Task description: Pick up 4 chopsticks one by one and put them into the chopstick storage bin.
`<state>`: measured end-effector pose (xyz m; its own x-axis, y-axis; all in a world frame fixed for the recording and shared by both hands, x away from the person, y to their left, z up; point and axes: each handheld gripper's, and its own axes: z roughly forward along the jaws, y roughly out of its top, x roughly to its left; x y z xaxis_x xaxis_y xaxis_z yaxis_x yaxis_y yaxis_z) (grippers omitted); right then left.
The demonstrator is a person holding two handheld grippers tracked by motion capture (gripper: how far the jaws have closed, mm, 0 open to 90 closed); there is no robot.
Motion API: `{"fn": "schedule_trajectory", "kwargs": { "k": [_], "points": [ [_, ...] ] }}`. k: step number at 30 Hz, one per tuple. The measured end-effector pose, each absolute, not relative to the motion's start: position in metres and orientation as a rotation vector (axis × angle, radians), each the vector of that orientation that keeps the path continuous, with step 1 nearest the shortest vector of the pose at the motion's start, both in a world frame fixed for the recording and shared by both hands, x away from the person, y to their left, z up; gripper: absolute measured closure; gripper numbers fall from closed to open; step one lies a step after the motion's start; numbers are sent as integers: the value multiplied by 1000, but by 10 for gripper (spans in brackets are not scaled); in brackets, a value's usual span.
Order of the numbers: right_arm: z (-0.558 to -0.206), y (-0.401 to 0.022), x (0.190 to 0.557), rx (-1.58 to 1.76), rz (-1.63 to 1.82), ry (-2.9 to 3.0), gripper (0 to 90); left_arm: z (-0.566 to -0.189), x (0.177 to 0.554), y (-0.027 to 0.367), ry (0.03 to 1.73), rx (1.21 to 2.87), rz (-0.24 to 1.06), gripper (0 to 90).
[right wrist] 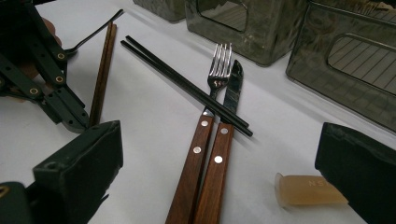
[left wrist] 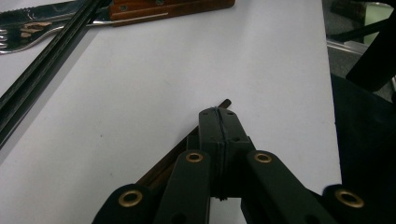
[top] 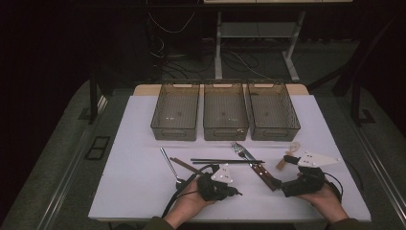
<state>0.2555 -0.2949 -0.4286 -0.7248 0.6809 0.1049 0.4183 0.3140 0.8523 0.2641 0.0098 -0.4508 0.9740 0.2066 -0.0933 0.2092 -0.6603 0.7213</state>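
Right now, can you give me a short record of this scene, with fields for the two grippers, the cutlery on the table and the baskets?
left gripper: jaws shut, tips over the brown wooden chopsticks; a grip cannot be told
right gripper: jaws open, nothing between them
black chopsticks: lying across the fork and knife
wood-handled steel fork: beside the wood-handled steel knife, handles parallel
translucent amber piece: near the right gripper's jaw
three dark mesh baskets: in a row at the far side
white table: bears everything

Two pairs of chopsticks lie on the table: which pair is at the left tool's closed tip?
The brown wooden pair: the left tool sits shut at its end. The black pair lies apart, crossing over the fork and knife.
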Motion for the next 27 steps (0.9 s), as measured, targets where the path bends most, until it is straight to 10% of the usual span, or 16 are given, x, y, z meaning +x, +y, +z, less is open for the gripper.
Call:
{"fn": "schedule_trajectory", "kwargs": {
  "k": [27],
  "points": [
    [-429,-295,255,993,1374,2312,11,-453,276,-6,316,2287,34,891]
  ]
}}
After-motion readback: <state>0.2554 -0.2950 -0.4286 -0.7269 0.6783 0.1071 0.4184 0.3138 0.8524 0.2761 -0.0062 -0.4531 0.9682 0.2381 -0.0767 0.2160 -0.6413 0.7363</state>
